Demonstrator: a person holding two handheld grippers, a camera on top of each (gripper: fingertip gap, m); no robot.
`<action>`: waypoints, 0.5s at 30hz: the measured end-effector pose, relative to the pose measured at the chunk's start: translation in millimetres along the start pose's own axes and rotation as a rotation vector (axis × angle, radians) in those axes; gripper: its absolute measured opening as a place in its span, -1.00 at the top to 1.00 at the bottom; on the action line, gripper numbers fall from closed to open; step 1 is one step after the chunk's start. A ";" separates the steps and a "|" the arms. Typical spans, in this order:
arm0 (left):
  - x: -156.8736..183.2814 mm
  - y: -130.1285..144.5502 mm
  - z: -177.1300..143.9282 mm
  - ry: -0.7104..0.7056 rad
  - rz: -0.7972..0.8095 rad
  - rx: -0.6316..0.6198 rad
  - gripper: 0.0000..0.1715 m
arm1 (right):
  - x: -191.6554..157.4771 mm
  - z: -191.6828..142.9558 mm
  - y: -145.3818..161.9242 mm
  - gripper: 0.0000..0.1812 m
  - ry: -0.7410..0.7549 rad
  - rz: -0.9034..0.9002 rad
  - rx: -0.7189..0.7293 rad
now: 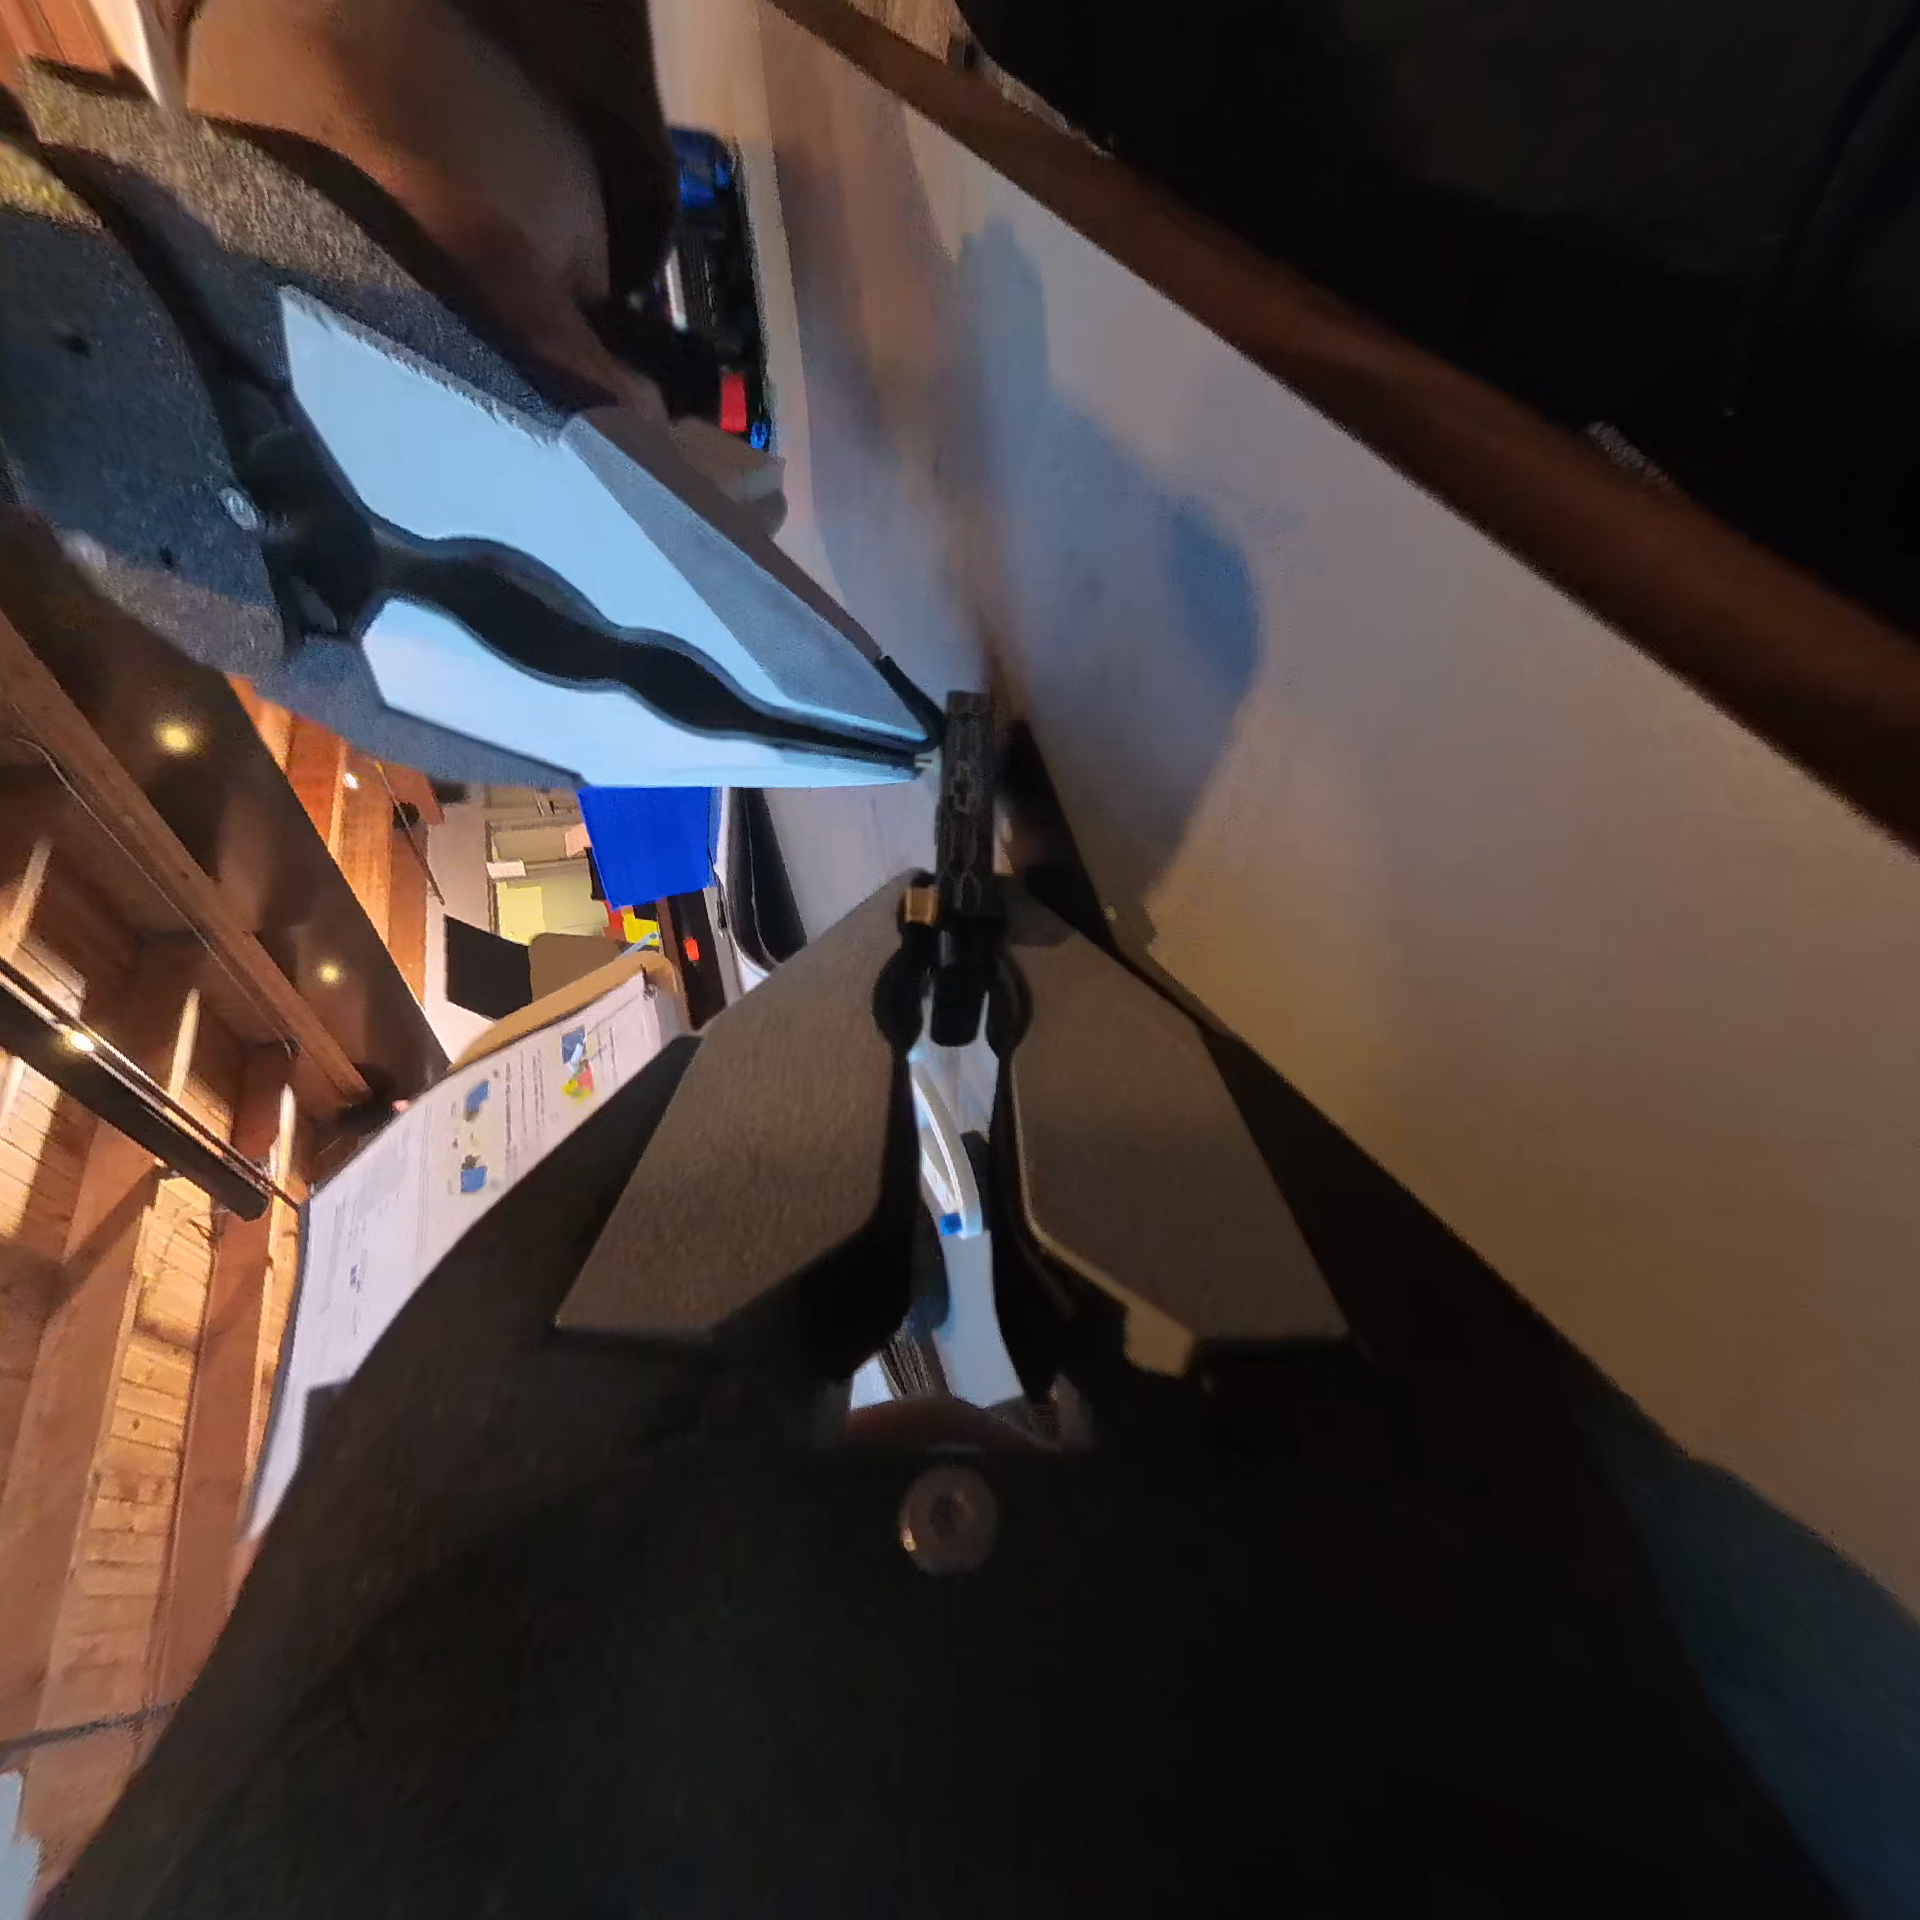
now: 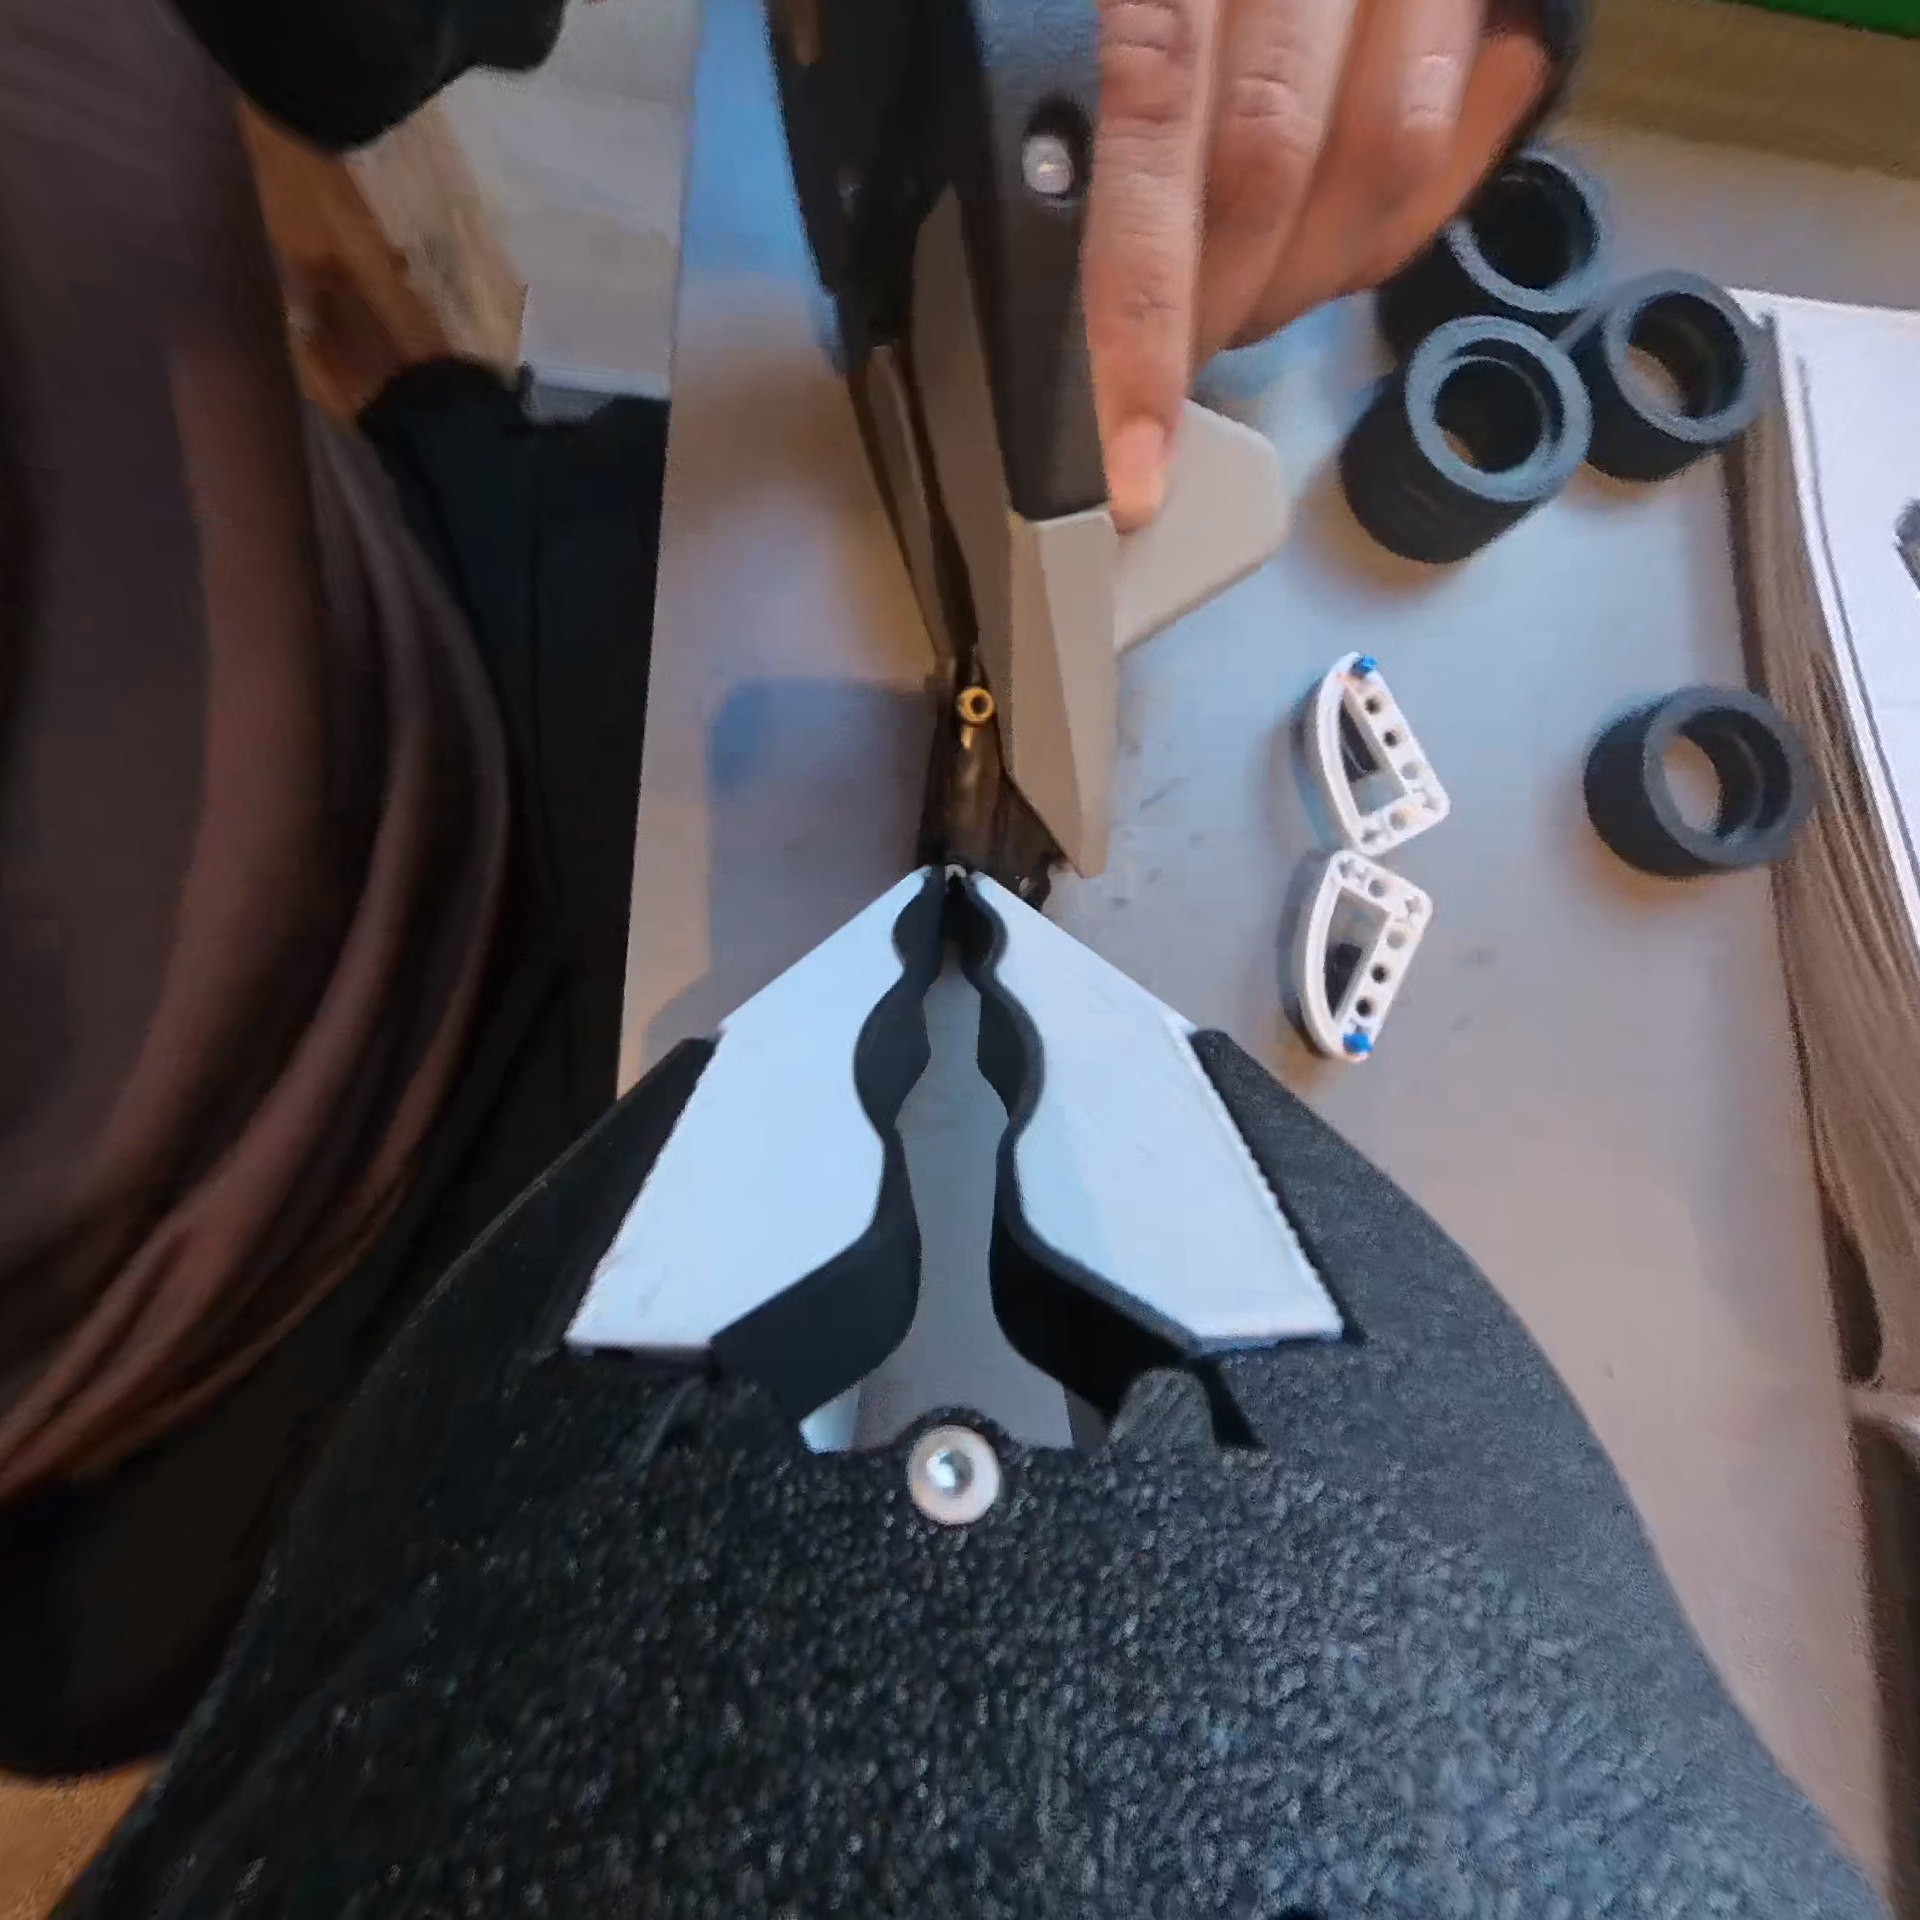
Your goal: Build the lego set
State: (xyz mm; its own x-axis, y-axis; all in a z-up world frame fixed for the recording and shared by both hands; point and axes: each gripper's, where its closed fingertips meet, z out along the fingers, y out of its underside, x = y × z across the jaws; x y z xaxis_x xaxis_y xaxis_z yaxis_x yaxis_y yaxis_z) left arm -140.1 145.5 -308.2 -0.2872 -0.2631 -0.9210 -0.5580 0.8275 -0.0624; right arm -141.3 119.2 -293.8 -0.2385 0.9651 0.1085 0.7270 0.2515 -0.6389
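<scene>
My left gripper [image 1: 956, 904] has dark grey fingers and is shut on a slim black lego beam [image 1: 966, 790], which carries a small tan pin [image 1: 920, 906]. My right gripper [image 1: 920, 753], with pale blue-grey fingers, comes in from the upper left, and its shut tips touch the beam's far end. In the right wrist view my right gripper [image 2: 951, 881] is shut at the end of the black beam [image 2: 977, 795]. The left gripper [image 2: 987, 800] comes down from the top, with the tan pin [image 2: 975, 712] showing. I cannot tell whether the right tips hold a tiny piece.
Two white curved lego panels [image 2: 1377, 764] [image 2: 1356, 956] lie on the grey table [image 2: 1455, 1247]. Several black tyres [image 2: 1475, 436] [image 2: 1699, 779] lie to the right of them. A booklet [image 2: 1829, 468] sits at the right edge. A hand [image 2: 1247, 156] holds the left gripper. A person's dark-clothed body [image 2: 208, 727] is at the left.
</scene>
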 end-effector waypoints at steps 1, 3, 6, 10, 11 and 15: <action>0.2 3.5 -0.1 0.010 -0.021 -0.026 0.93 | 4.9 -2.9 -0.1 1.00 0.042 0.038 0.028; 0.0 3.1 -0.8 0.007 -0.024 -0.008 0.93 | 24.5 -18.6 -6.1 1.00 0.157 0.111 0.108; -0.9 3.7 0.0 -0.005 -0.033 -0.011 0.93 | 31.4 -34.2 -7.7 1.00 0.153 0.181 0.168; -2.6 4.2 2.6 -0.015 -0.003 -0.012 0.93 | 13.8 -24.9 -0.5 1.00 0.039 0.170 0.118; -2.8 3.6 2.8 -0.015 0.002 -0.008 0.93 | 9.3 -20.9 0.7 1.00 0.006 0.154 0.100; -3.3 3.3 2.9 -0.016 0.010 -0.004 0.93 | 8.4 -3.8 6.5 0.86 -0.039 0.117 0.034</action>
State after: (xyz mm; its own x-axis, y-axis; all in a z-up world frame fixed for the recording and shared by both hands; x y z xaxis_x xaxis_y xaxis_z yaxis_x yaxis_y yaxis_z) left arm -138.8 150.6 -306.5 -0.2800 -0.2472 -0.9276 -0.5587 0.8277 -0.0519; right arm -136.2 129.1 -294.2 -0.1789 0.9839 0.0022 0.7293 0.1341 -0.6710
